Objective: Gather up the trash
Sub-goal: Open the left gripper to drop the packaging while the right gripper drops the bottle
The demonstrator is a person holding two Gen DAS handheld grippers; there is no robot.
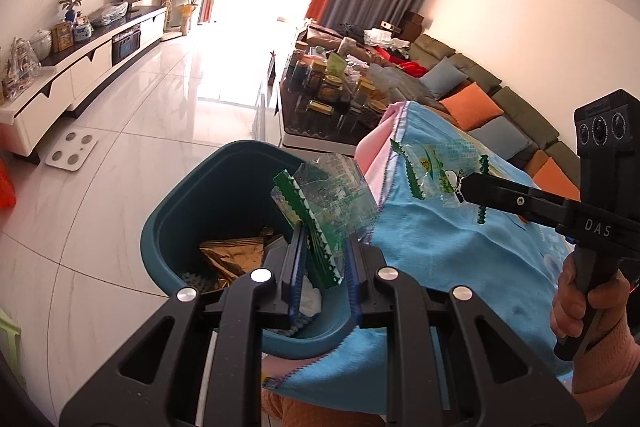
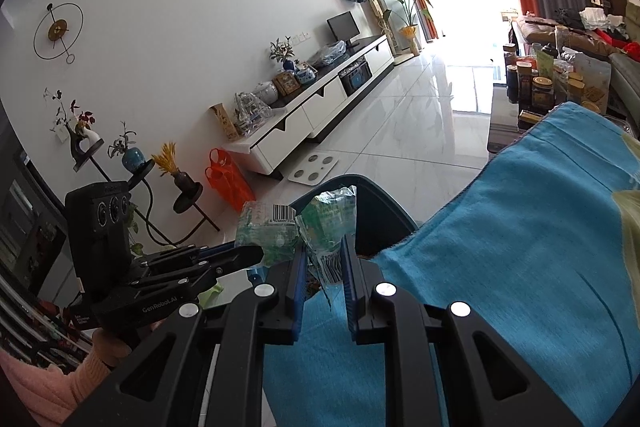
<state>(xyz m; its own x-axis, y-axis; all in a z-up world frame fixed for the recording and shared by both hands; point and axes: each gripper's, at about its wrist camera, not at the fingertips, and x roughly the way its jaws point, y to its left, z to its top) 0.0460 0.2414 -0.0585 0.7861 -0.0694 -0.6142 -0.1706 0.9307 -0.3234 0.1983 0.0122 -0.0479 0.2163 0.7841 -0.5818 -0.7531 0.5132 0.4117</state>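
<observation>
My left gripper [image 1: 322, 259] and right gripper [image 2: 324, 267] each pinch a light, crinkly snack wrapper [image 1: 324, 199]; teal bin [image 1: 180, 211] at ten o'clock.

Glossy white tiled floor [image 1: 132, 187], teal trash bin [image 1: 192, 203] standing on it, white bathroom scale [image 1: 72, 149] lying nearby

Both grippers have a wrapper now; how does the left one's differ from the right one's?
The left gripper pinches its wrapper over the open teal bin; the right gripper holds its wrapper over the blue cloth. The left wrapper is folded, the right more spread. Both are clear plastic with green zigzag edges.
</observation>
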